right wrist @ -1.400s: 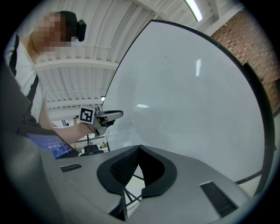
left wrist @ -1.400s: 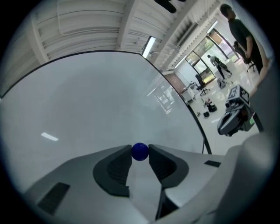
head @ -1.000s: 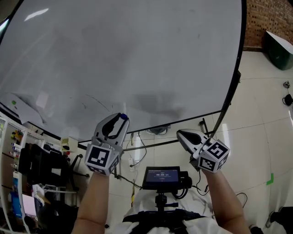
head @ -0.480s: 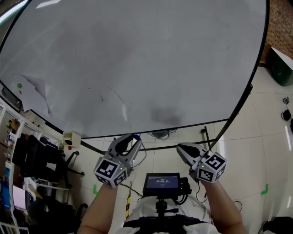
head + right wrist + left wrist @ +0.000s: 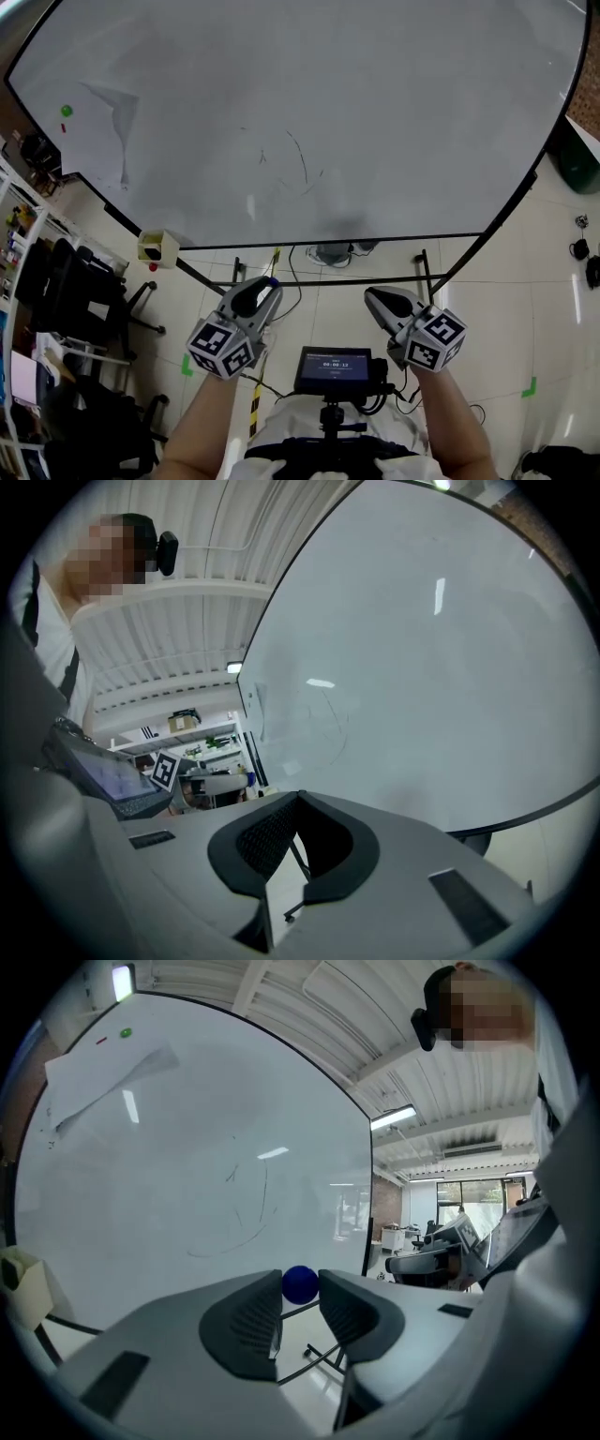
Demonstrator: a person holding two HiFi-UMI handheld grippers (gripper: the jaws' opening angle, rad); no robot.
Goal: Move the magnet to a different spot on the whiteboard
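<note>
Both hand-held grippers now sit below the whiteboard's (image 5: 375,122) lower edge in the head view; one second ago the left one overlapped the board. The paper (image 5: 105,131) and the green magnet (image 5: 66,111) have shifted from the far left edge to the upper left of the frame.

Gripper state:
- Left hand-held gripper (image 5: 262,291): pinching the magnet (image 5: 300,1284), a blue ball, at the jaw tips. Both pads touch it.
- Right hand-held gripper (image 5: 377,297): jaws pressed together, nothing between them.

Task status, as judged:
1. Done: the magnet is off the board and held, lower centre of the head view, clear of the board surface.
2. Left: carry the magnet to the board, seat it at a new spot, spread the jaws and back away.

Containers: a small cream box (image 5: 157,247) hangs at the board's lower-left edge, left of centre in the frame. Its opening is dark; the contents cannot be made out.
</note>
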